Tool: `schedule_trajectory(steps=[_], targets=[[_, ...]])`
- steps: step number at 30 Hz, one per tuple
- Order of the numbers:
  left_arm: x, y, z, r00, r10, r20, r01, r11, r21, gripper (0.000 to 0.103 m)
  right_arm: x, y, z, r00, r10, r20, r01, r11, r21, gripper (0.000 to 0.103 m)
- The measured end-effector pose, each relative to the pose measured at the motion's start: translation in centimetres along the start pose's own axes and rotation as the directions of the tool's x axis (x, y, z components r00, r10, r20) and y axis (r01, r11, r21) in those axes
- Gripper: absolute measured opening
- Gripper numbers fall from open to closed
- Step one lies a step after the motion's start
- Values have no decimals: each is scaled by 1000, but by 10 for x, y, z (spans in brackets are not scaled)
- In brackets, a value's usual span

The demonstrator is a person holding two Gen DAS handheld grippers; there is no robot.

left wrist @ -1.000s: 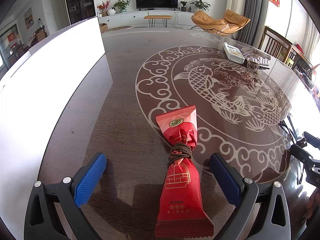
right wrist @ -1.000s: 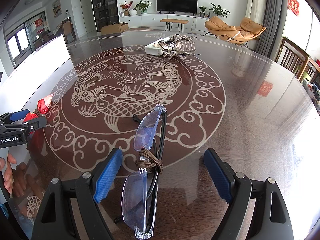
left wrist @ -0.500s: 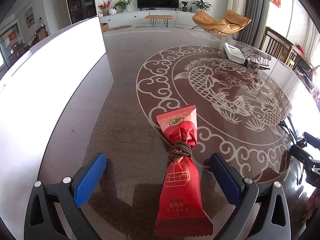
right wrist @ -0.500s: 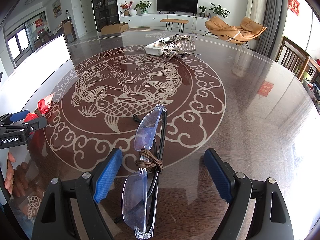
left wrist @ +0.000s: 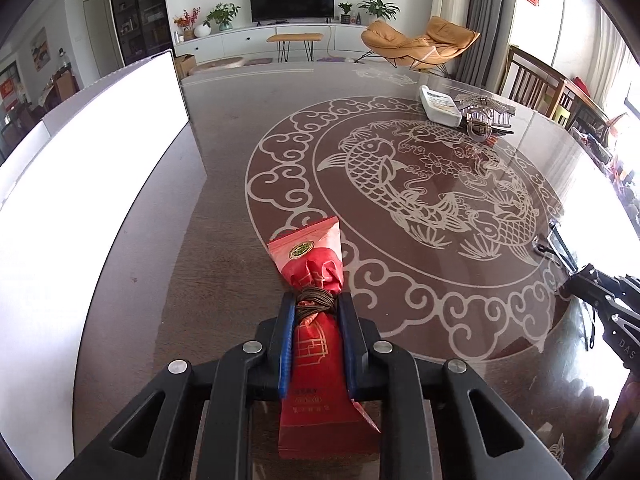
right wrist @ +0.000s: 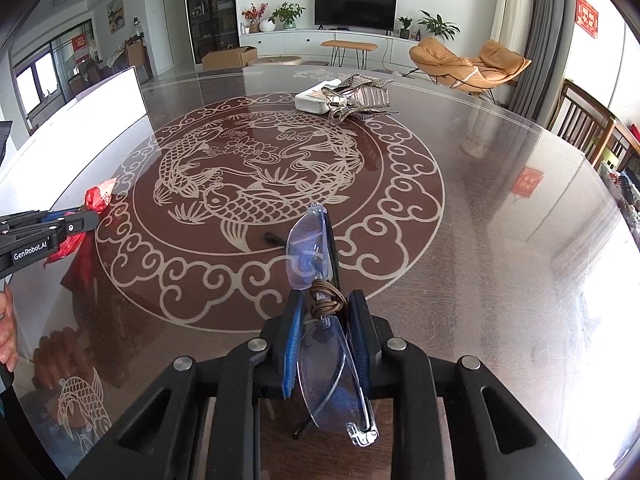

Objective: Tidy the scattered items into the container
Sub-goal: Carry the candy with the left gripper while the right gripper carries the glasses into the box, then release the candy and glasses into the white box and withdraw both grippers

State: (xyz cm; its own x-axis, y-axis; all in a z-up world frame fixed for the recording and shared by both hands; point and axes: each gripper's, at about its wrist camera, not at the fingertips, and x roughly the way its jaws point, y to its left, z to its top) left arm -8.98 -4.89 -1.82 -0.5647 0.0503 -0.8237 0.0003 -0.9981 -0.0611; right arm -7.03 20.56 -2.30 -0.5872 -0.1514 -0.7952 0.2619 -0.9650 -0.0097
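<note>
A red snack packet (left wrist: 316, 264), tied at its waist with brown cord, lies on the dark glass table (left wrist: 240, 184). My left gripper (left wrist: 317, 304) is closing its jaws on it, and the blue pads press both sides just below the cord. In the right wrist view, folded glasses with bluish lenses (right wrist: 310, 240), also bound with brown cord, sit between the pads of my right gripper (right wrist: 326, 300), which is closing and pressing on them. A tall white container wall (left wrist: 80, 160) stands along the table's left side.
At the table's far side lie a white remote-like box (left wrist: 438, 105) and a metallic hair claw (left wrist: 486, 114). Wooden chairs (left wrist: 536, 80) stand past the right edge. A person's hand (right wrist: 8, 328) holds the left gripper (right wrist: 80, 220) at the left edge.
Both grippers went from wide open to closed: the left on the red packet, the right on the glasses. Neither hand has shifted much and both items still rest on the table.
</note>
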Motion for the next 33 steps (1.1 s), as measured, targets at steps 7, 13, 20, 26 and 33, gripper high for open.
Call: schedule_trajectory(steps=[7, 13, 20, 26, 33], targets=[[-57, 15, -5, 993, -95, 68, 100, 992, -80, 19, -36, 6, 1, 996, 89, 15, -90, 995, 48, 24], [-143, 87, 16, 982, -63, 180, 86, 989, -124, 20, -68, 82, 62, 960, 267, 79, -266, 964, -24, 24], [-199, 242, 19, 969, 186, 163, -134, 949, -284, 20, -100, 271, 155, 815, 574, 79, -547, 808, -219, 24], [-175, 334, -18, 961, 277, 5, -253, 885, -391, 19, -61, 423, 157, 768, 631, -109, -628, 708, -323, 24], [-144, 358, -49, 940, 307, -145, -340, 839, -426, 82, -1, 480, 127, 745, 600, -292, -667, 689, -284, 69]])
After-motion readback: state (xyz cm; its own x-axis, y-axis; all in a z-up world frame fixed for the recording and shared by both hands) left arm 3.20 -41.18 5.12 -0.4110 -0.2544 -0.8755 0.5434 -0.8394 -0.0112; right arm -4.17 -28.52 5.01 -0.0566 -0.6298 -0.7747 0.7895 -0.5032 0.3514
